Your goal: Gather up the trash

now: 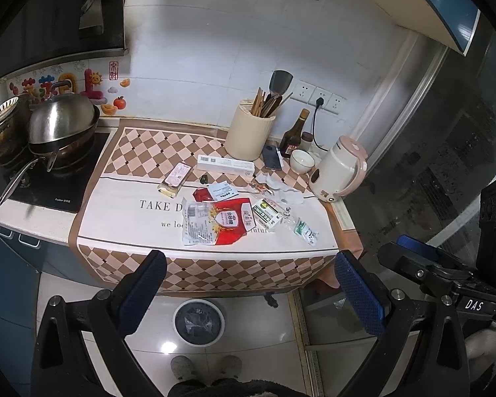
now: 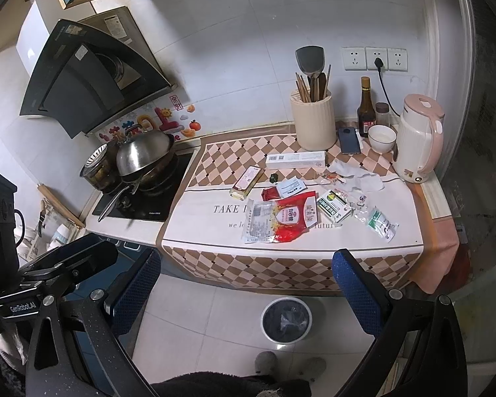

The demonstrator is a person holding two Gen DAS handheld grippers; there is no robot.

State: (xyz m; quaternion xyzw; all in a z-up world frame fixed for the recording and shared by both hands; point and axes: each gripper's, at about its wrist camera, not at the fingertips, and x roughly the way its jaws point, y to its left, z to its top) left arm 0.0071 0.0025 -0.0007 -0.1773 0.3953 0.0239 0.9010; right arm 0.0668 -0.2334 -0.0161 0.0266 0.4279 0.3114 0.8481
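Trash lies on the cloth-covered counter (image 1: pixel 122 225): a red and clear sugar bag (image 1: pixel 216 223) (image 2: pixel 277 220), a green-and-white carton (image 1: pixel 266 215) (image 2: pixel 334 206), a clear green-printed wrapper (image 1: pixel 304 228) (image 2: pixel 382 223), crumpled tissue (image 1: pixel 281 187) (image 2: pixel 357 175), a small white packet (image 1: pixel 223 191) and a pink snack pack (image 1: pixel 175 178). A white bin (image 1: pixel 199 322) (image 2: pixel 286 319) with a dark liner stands on the floor below. My left gripper (image 1: pixel 248 271) is open and empty, held back from the counter's front edge. My right gripper (image 2: pixel 244 271) is open and empty too.
A hob with pans (image 1: pixel 49 135) is at the left. A utensil holder (image 1: pixel 249 132), a long white box (image 1: pixel 225 164), a phone (image 1: pixel 271 158), a sauce bottle (image 1: pixel 294 134), a bowl (image 1: pixel 301 161) and a pink kettle (image 1: pixel 339 170) stand at the back right. My feet show on the tiled floor.
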